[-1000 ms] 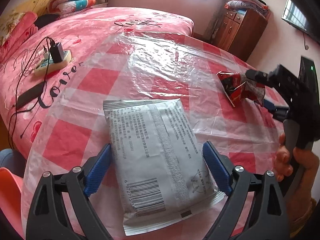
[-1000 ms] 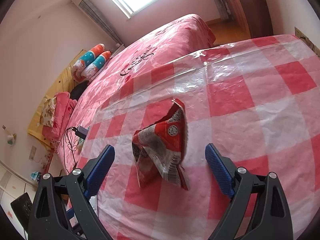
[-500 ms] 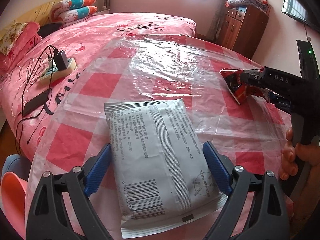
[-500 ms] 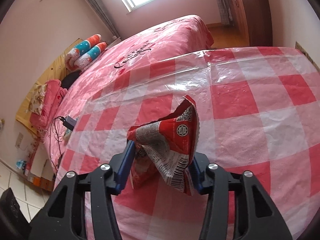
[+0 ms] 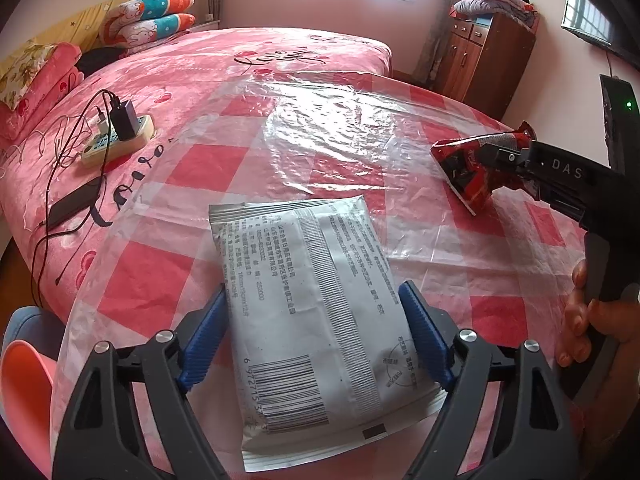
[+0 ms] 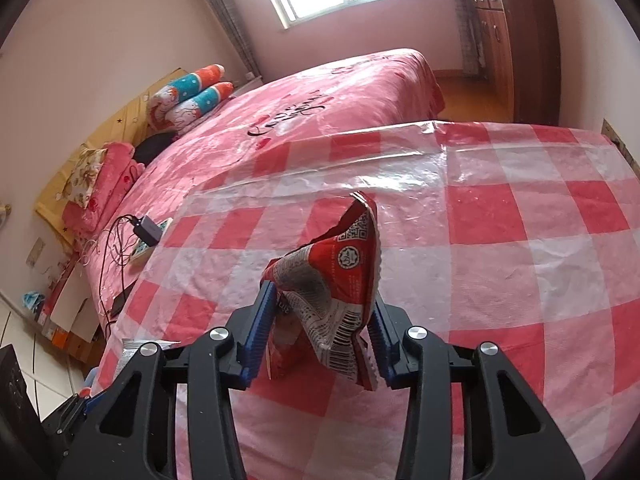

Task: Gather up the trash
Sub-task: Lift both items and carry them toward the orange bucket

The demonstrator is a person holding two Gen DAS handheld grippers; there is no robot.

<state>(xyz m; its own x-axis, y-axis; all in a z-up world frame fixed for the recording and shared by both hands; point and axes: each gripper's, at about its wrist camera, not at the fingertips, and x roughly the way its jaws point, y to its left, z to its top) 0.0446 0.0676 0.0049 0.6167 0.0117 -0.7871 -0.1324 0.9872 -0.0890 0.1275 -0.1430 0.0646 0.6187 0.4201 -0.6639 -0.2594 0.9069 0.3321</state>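
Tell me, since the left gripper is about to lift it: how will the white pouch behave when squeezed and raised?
The white pouch looks flat and thin, so probably light. It will likely buckle between the left gripper pads rather than stay stiff. Its smooth film on the glossy table cover may let it slide.

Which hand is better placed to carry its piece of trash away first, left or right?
Right. Its tongs have just been closing and now pinch the red wrapper. The left tongs, also closing, only straddle the silver packet lying on the checked plastic cloth.
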